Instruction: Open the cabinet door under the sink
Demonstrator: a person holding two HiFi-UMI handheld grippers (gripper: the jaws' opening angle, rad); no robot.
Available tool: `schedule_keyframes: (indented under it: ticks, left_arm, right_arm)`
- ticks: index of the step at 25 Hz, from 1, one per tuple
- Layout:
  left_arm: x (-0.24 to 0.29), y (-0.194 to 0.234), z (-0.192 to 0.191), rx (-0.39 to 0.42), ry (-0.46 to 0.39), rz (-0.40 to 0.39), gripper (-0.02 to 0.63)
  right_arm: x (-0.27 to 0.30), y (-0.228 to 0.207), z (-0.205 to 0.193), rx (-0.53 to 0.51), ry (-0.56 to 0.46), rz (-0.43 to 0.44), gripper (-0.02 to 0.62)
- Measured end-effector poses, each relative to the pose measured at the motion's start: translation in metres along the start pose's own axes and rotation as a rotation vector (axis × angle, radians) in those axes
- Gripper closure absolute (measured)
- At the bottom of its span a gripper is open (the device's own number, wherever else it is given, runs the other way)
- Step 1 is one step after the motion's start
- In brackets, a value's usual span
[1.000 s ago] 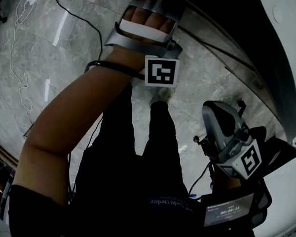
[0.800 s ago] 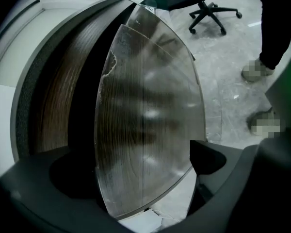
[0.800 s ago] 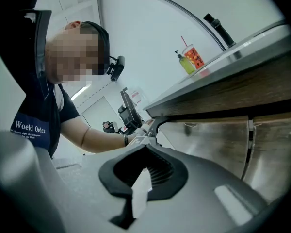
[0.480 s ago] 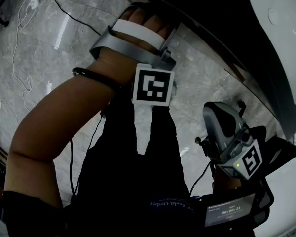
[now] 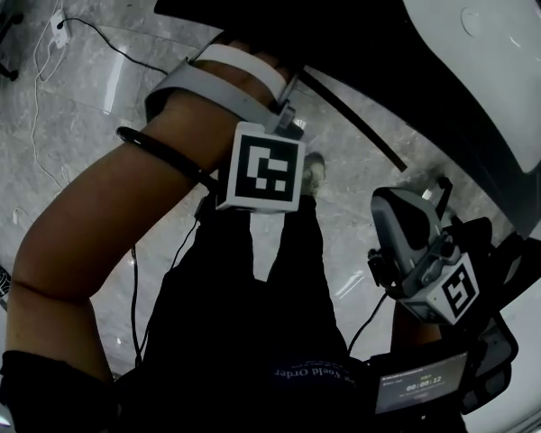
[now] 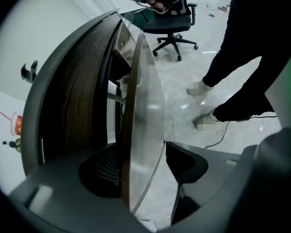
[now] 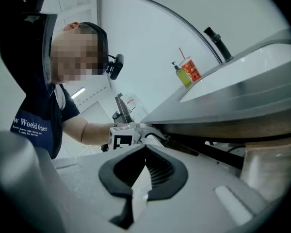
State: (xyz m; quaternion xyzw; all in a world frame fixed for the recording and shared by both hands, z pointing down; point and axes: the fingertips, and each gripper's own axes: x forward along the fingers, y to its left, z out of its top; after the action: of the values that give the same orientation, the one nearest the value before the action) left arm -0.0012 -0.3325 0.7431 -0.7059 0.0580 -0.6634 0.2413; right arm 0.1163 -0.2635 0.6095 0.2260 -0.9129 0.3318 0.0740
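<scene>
left gripper (image 6: 143, 148) straddles the free edge of the cabinet door (image 6: 144, 96). the door runs from the top centre of the left gripper view down to its lower middle and stands a little off the dark wood panel (image 6: 72, 96) at the left. it sits under the white sink (image 5: 487, 70) in the upper right of the head view. i see no handle, so i judge the edge itself is my purchase for pulling.

its jaws have just been closing and stand about halfway apart with the door's edge between them. the left-hand pad lies against the inner side. the right-hand one looks a sliver off the pale face, so i judge it is not clamped yet.

right gripper (image 7: 145, 149) has its jaws together with nothing in them. i hold it low at the head view's lower right, i judge to keep it out of the door's swing.
</scene>
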Motion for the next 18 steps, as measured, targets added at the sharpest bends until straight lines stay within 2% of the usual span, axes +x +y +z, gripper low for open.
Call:
schedule_keyframes:
  ticks: [4, 8, 12, 16, 18]
  left_arm:
    - [0.009, -0.007, 0.003, 0.048, -0.025, -0.062, 0.41]
    - [0.02, -0.016, -0.014, 0.122, -0.028, -0.149, 0.431]
    - [0.012, -0.019, -0.026, 0.195, -0.044, -0.202, 0.503]
    - [-0.007, -0.02, -0.021, 0.198, -0.033, -0.25, 0.506]
    - [-0.006, -0.024, -0.022, 0.239, -0.002, -0.294, 0.491]
  right_arm:
    - [-0.003, -0.006, 0.008, 0.023, -0.054, -0.063, 0.594]
    - [-0.002, -0.012, 0.027, 0.05, -0.133, -0.14, 0.594]
    - [-0.018, -0.009, 0.042, 0.068, -0.222, -0.217, 0.594]
    - [-0.052, -0.002, 0.05, 0.08, -0.247, -0.253, 0.594]
    - [-0.064, -0.007, 0.047, 0.101, -0.255, -0.261, 0.594]
